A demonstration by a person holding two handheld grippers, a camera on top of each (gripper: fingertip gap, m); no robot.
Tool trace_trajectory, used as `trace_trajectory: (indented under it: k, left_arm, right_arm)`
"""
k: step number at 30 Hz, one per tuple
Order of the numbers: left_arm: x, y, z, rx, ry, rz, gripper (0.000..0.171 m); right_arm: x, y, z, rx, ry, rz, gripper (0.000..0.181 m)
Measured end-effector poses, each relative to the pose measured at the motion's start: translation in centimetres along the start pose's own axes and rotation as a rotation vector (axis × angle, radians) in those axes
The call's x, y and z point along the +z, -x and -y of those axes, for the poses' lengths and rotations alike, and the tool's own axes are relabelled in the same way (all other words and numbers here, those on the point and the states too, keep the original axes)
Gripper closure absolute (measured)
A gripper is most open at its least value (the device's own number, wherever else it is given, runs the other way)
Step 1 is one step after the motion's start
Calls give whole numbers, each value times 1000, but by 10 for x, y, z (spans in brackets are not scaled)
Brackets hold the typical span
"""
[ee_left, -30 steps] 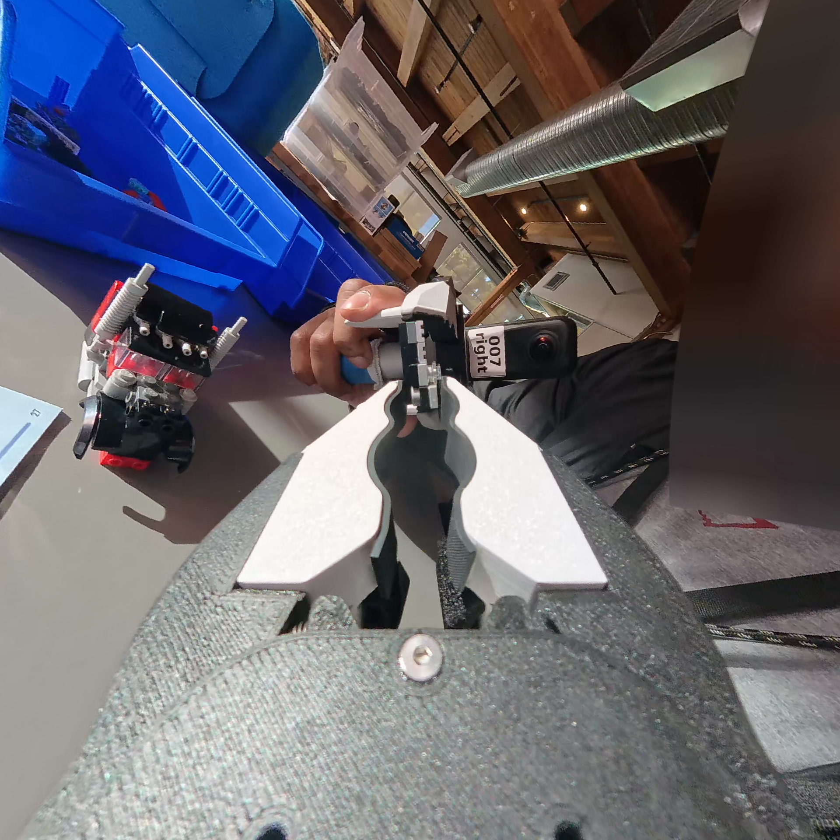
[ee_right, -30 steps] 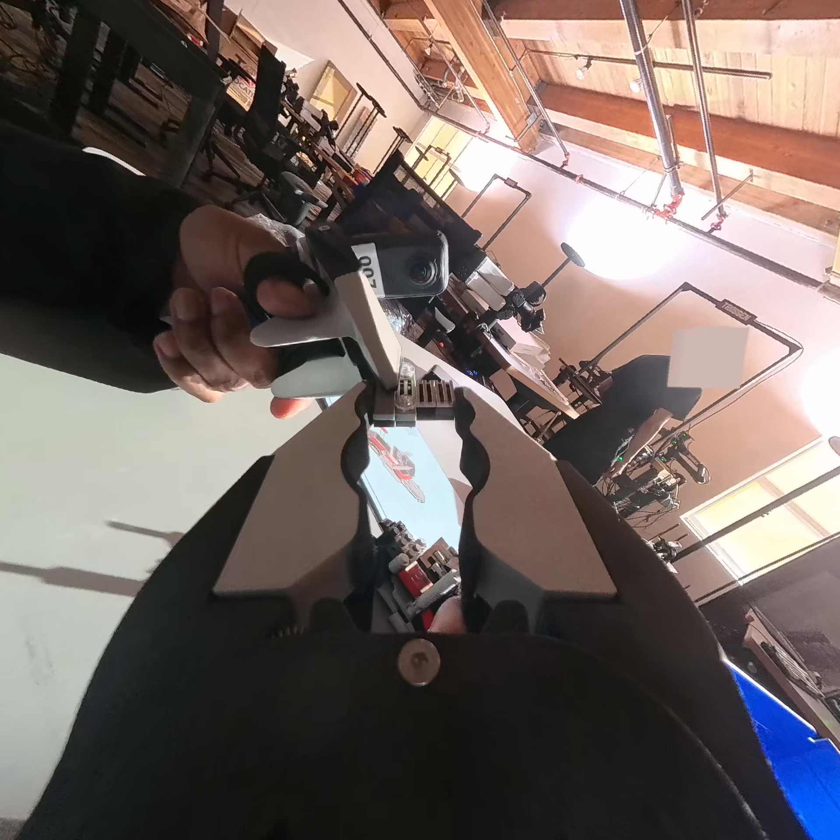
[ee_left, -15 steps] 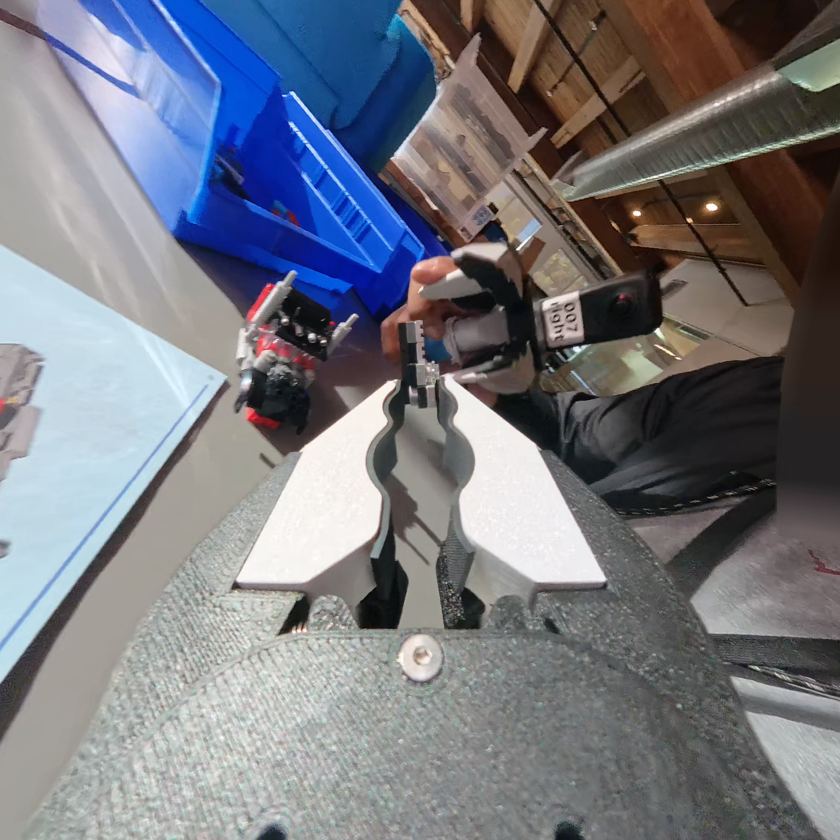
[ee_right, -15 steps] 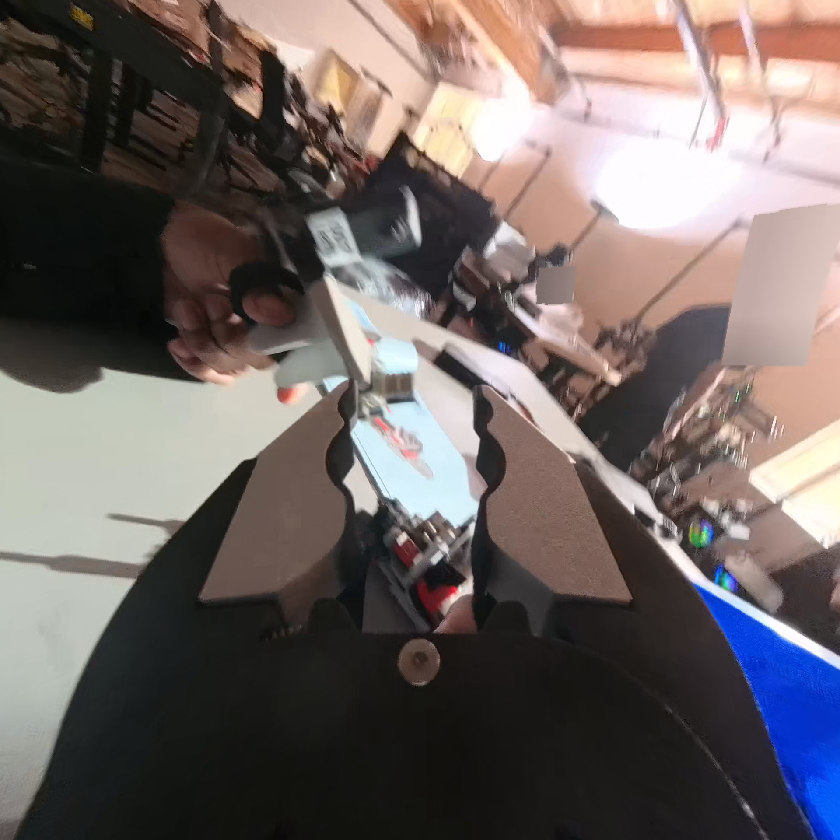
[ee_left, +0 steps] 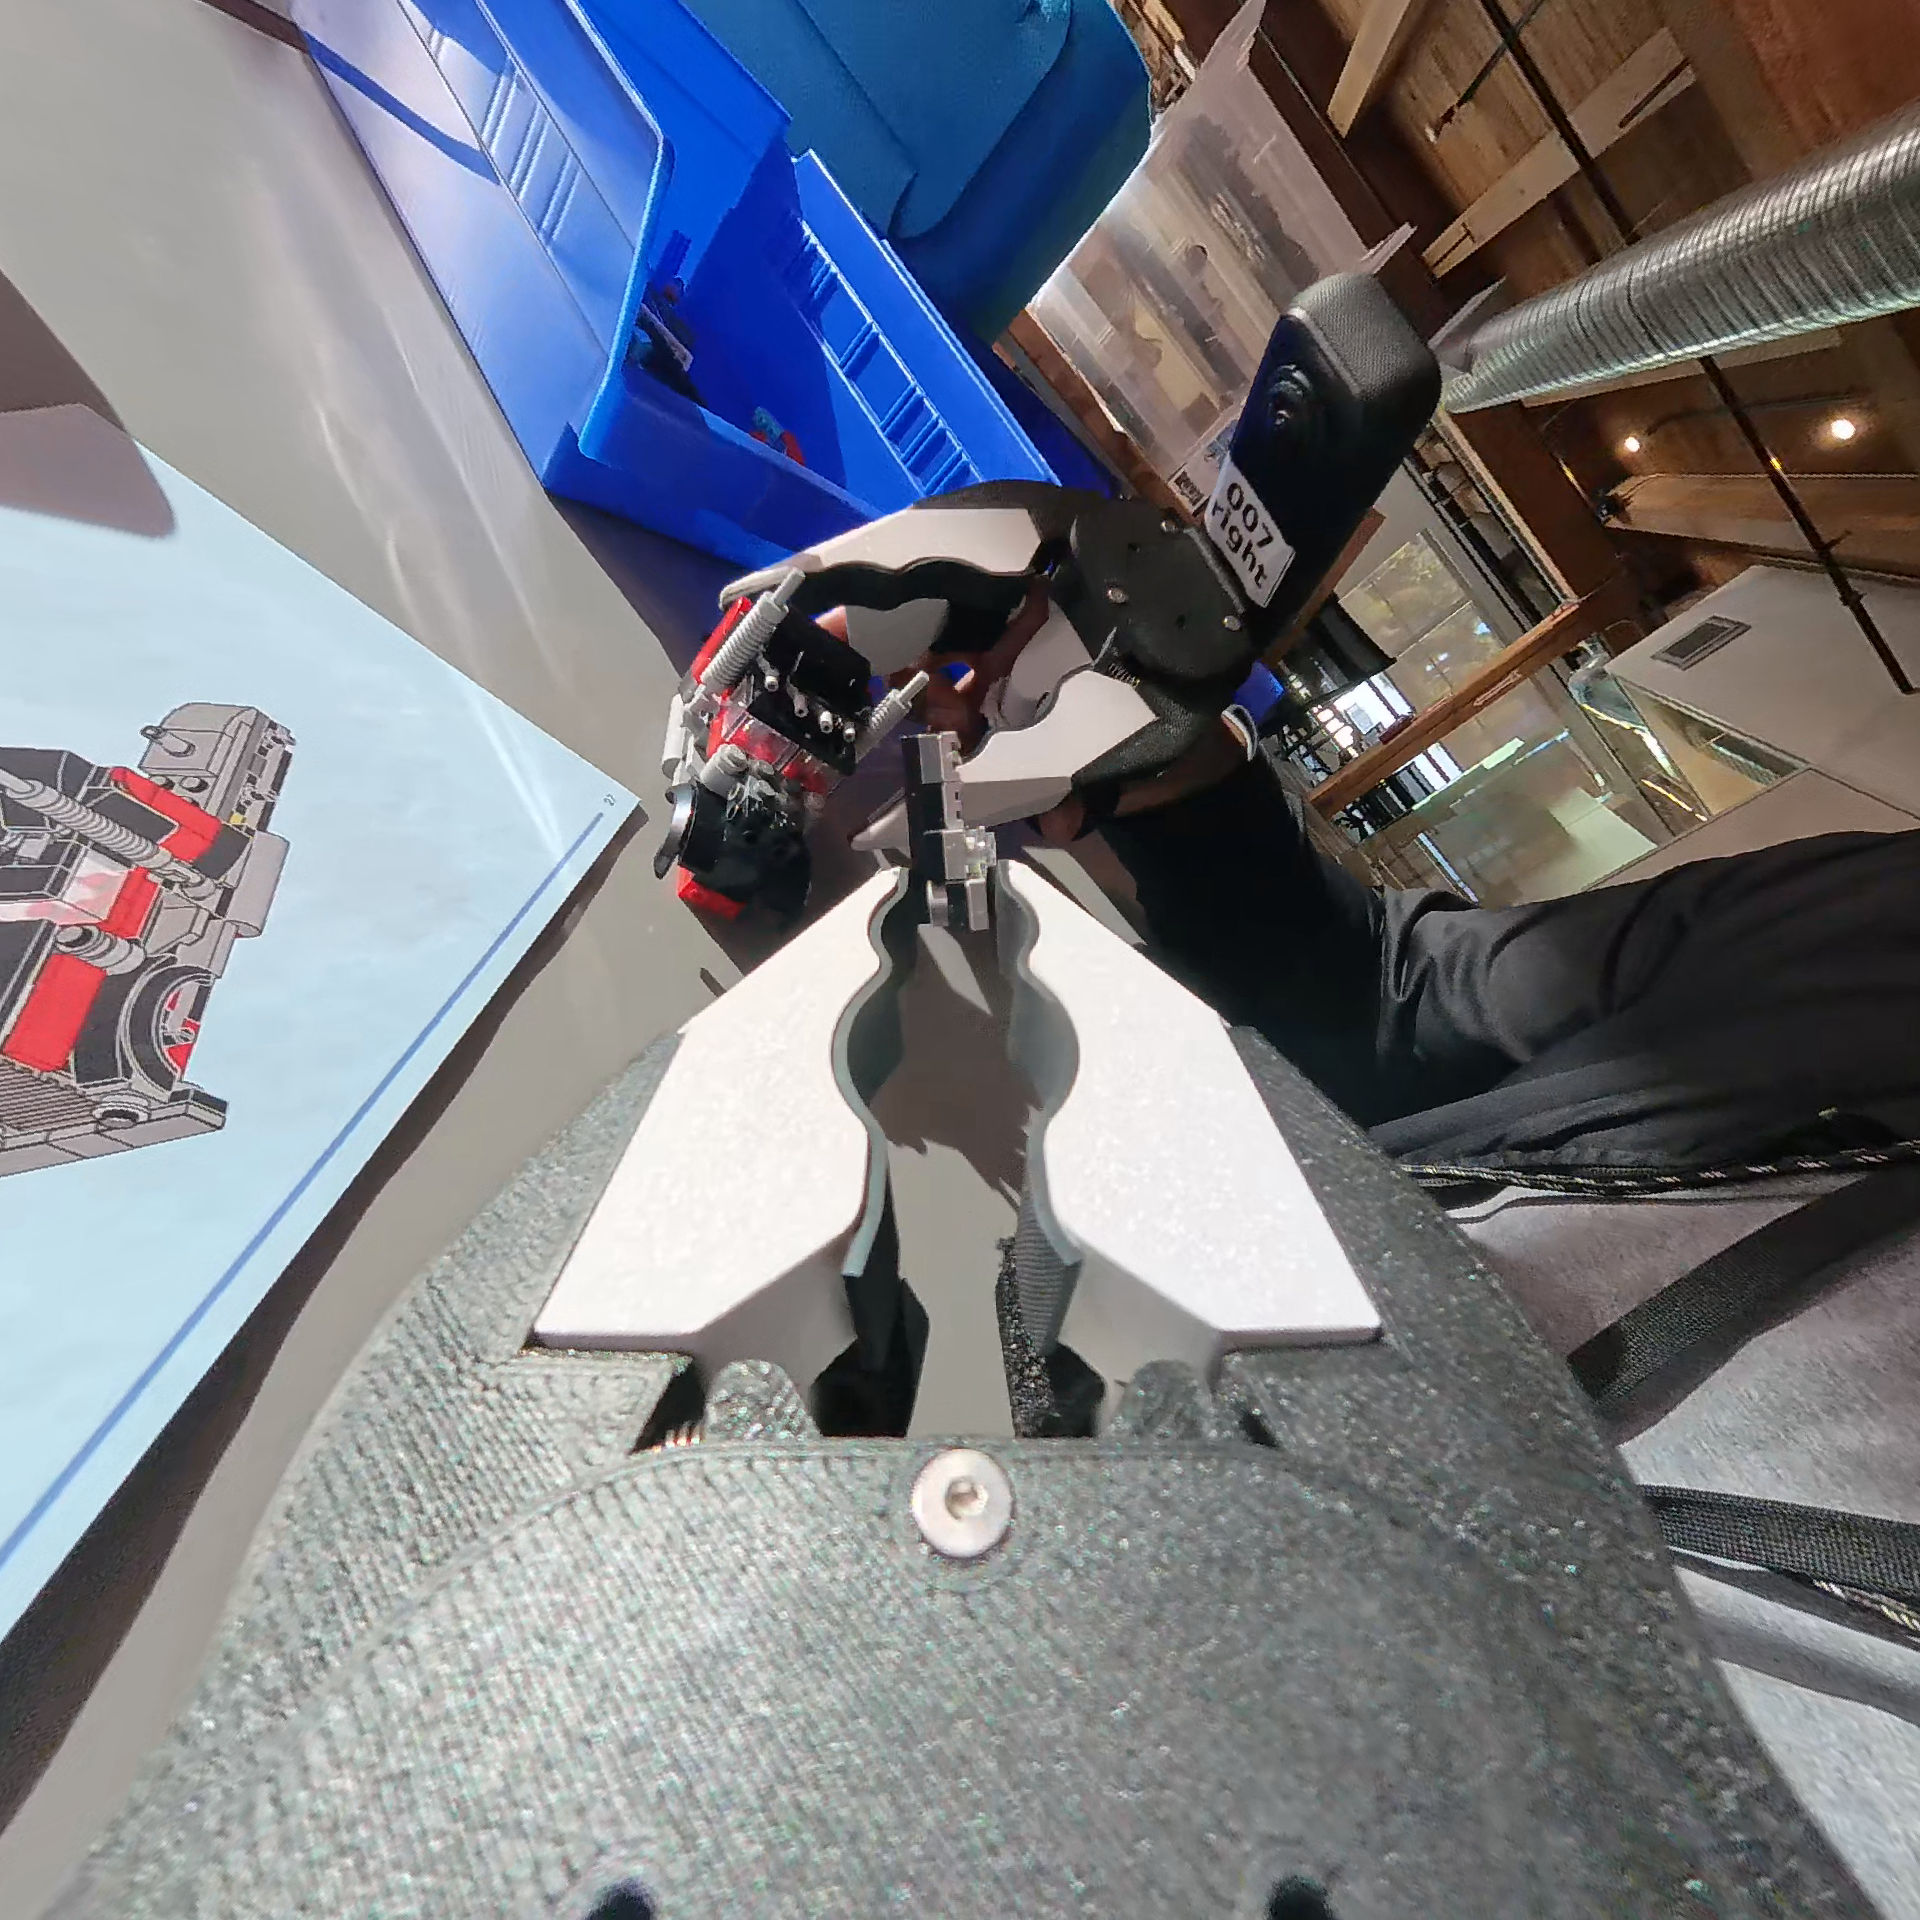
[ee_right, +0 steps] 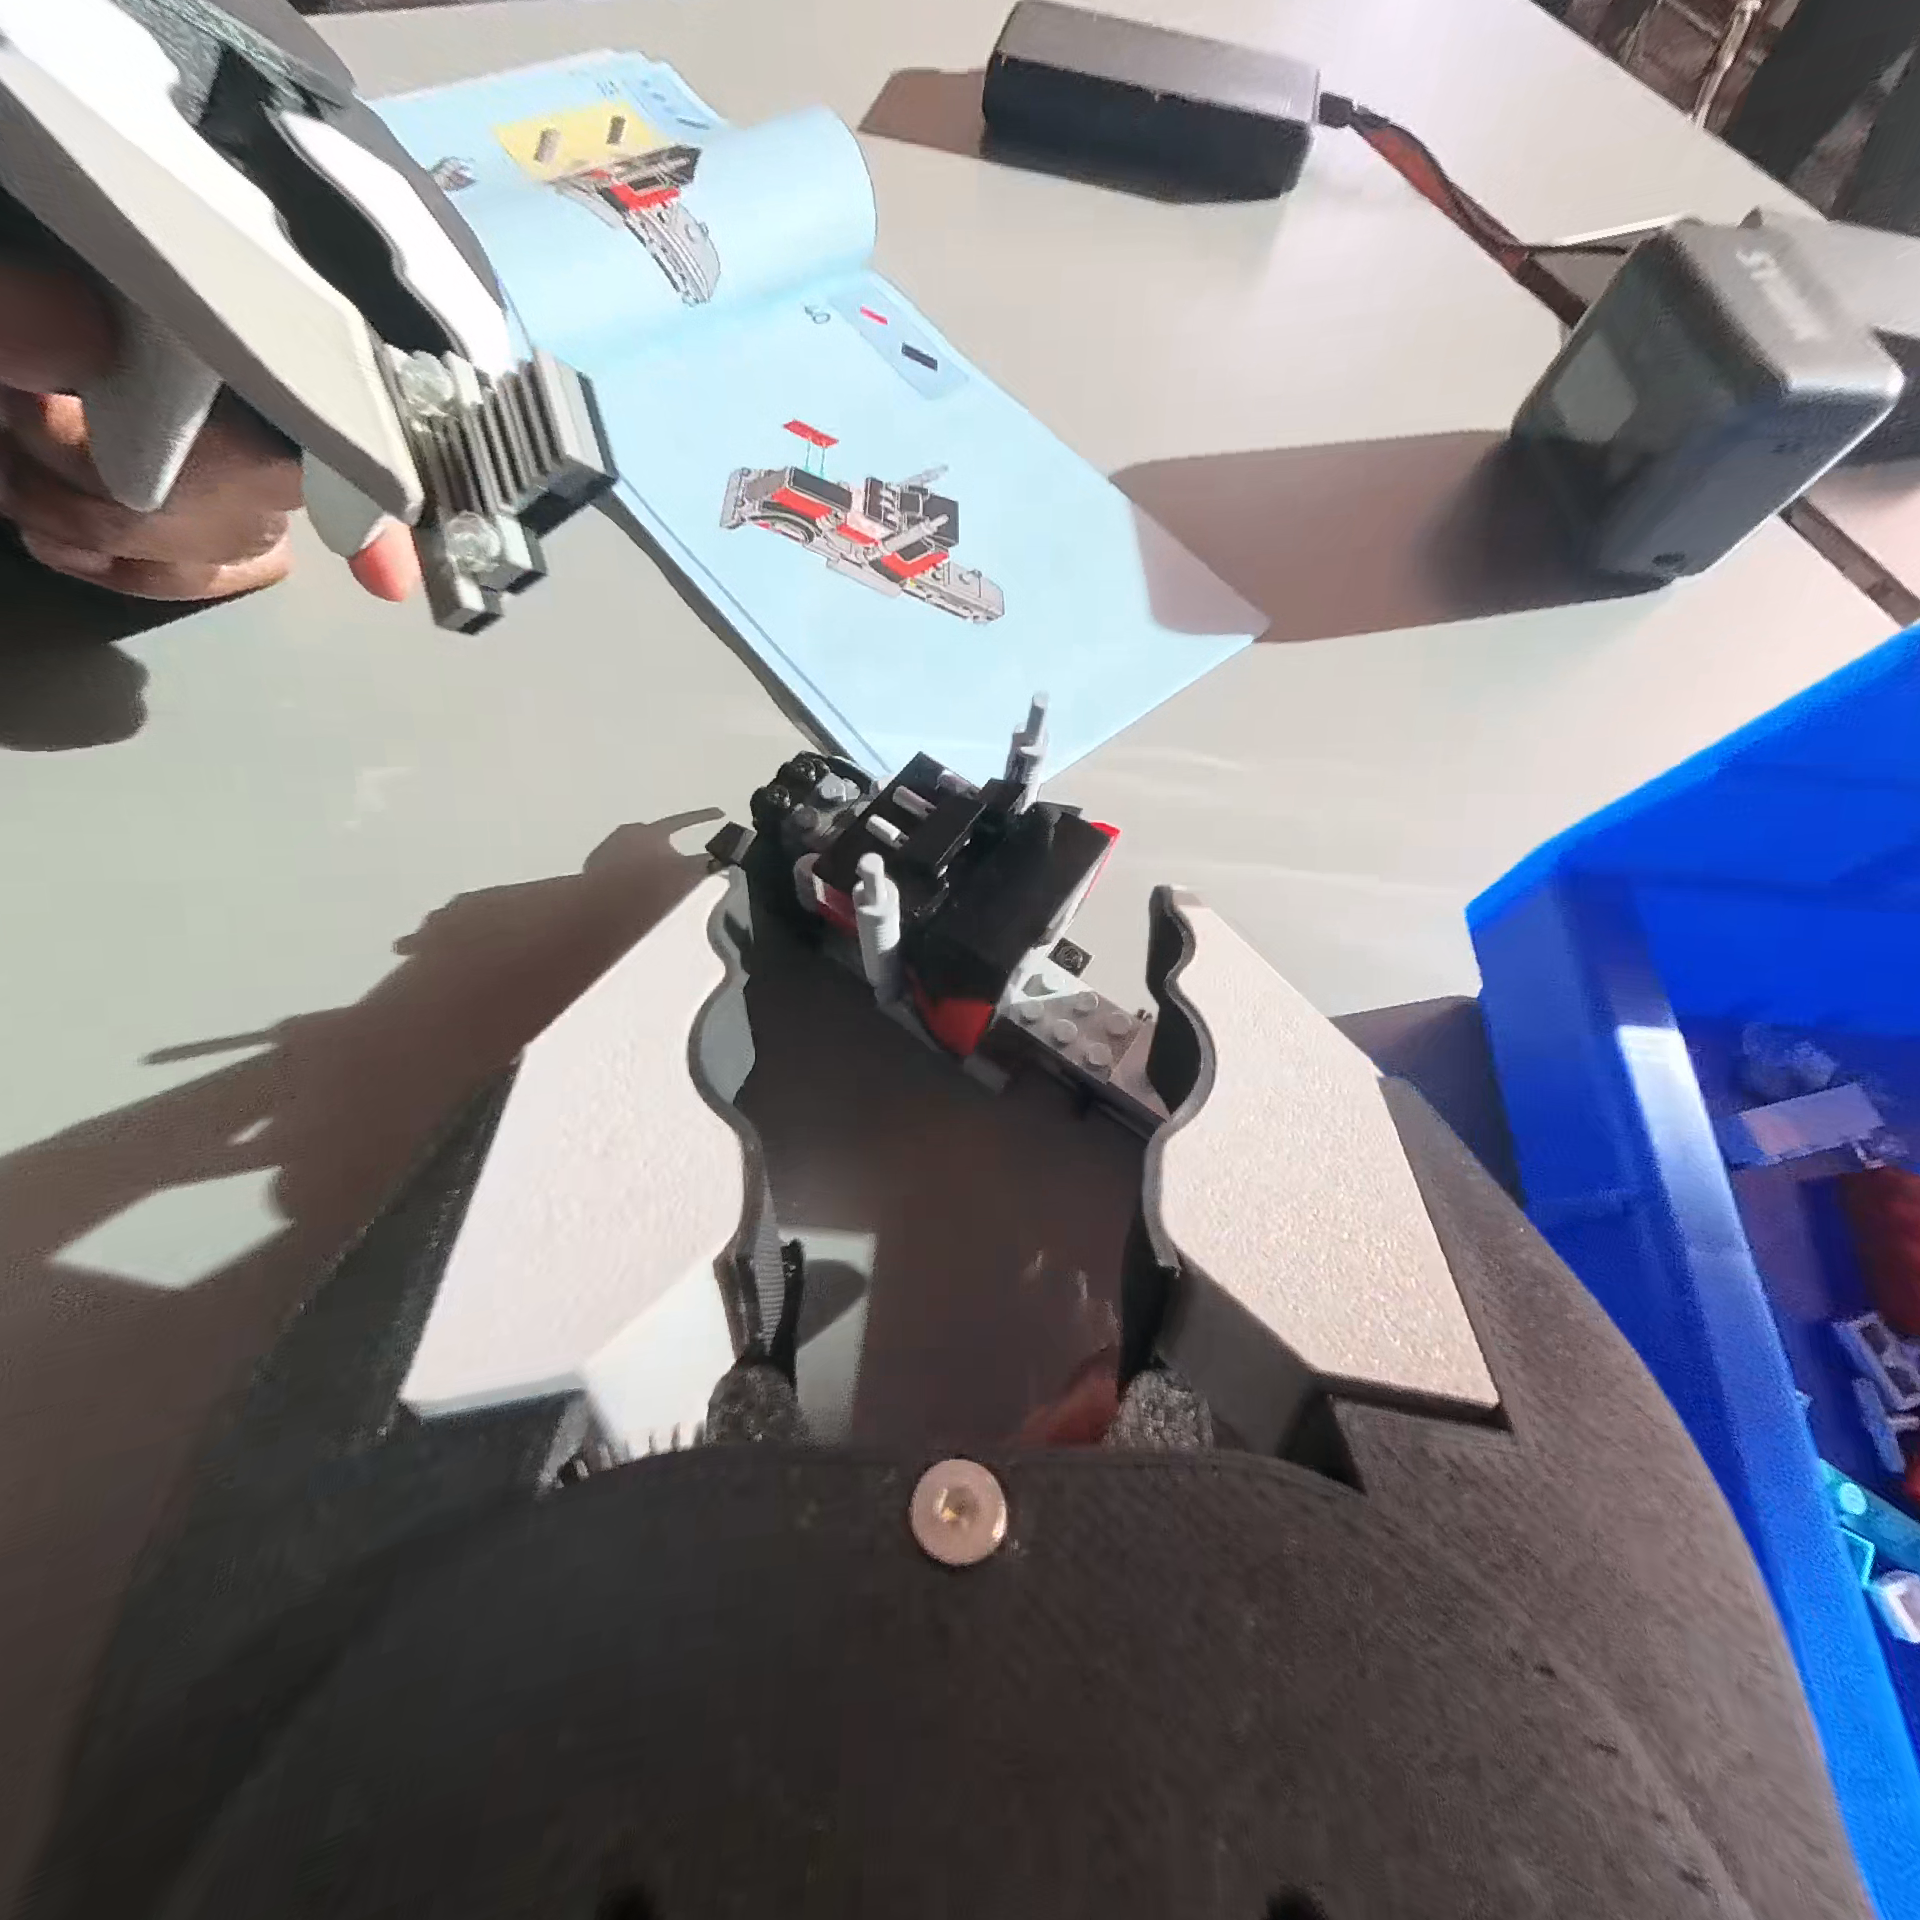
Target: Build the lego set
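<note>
left gripper (ee_left: 951,883): we see it clamped on grey grille piece (ee_right: 499,457)
right gripper (ee_right: 940,925): spread wide around truck model (ee_right: 925,894) (not touching)
risk: we judge closing could snap off exhaust stacks

Bright hard sunlight, crisp dark shadows on table (ee_right: 1143,343), fisheye-warped edges, slight blur.

Glossy plastic bin (ee_right: 1704,1039), smooth paper booklet (ee_right: 935,499), matt table (ee_right: 364,831)
</note>
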State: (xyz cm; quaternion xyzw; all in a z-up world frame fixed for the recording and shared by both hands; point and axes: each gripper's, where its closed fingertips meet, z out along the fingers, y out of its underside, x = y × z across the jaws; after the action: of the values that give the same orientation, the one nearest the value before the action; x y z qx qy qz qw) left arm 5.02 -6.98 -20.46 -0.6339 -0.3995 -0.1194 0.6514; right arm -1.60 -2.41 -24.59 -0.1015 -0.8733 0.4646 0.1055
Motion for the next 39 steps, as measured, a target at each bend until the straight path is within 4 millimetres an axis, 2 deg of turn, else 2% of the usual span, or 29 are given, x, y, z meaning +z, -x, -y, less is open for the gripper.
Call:
trace_trajectory:
  k: [6,11,16,22,29,33,39]
  left_arm:
    - [2,0,-3,5,20,7,157]
    - [3,1,-4,3,21,9,157]
    - [1,-2,0,-11,-4,-19,157]
    - [-9,-30,16,-67,-105,-215,158]
    - [-18,-50,14,-12,-63,-251,158]
    - [-19,-61,17,34,-31,-243,158]
    - [-15,-79,23,42,73,-261,158]
  right_arm:
    - [5,-1,-4,64,23,-26,122]
    - [4,-3,-3,147,12,-27,125]
    - [-4,0,13,298,-96,64,126]
    - [-19,22,44,514,-282,343,126]
    - [-27,48,56,649,-353,573,127]
    - [-30,57,59,748,-383,620,127]
    - [-46,55,60,860,-477,593,127]
